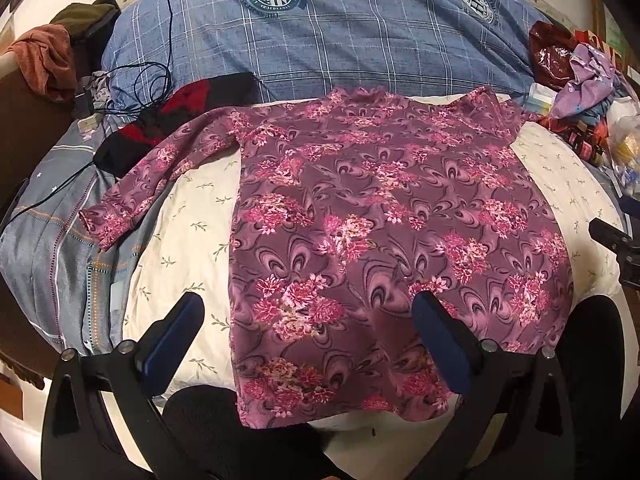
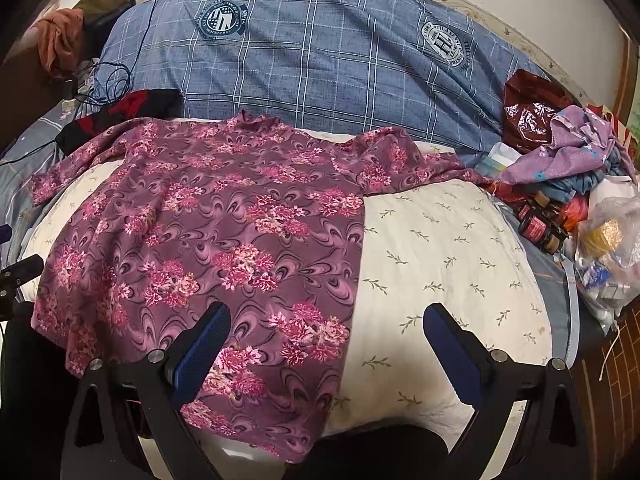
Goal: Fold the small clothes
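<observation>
A purple long-sleeved top with pink flowers (image 1: 360, 208) lies spread flat on a cream leaf-print cover (image 1: 188, 216), hem toward me. Its left sleeve (image 1: 132, 196) stretches out to the left. In the right wrist view the top (image 2: 208, 240) fills the left half and its right sleeve (image 2: 424, 168) runs right. My left gripper (image 1: 308, 312) is open and empty, above the top's lower left part. My right gripper (image 2: 328, 328) is open and empty, above the top's lower right edge.
A blue plaid duvet (image 1: 360, 40) lies behind the top. A red and black garment (image 1: 172, 120) and black cables (image 1: 148, 80) are at the back left. A pile of clothes, a red bag and plastic bags (image 2: 568, 184) sits at the right. A grey striped blanket (image 1: 52, 248) hangs left.
</observation>
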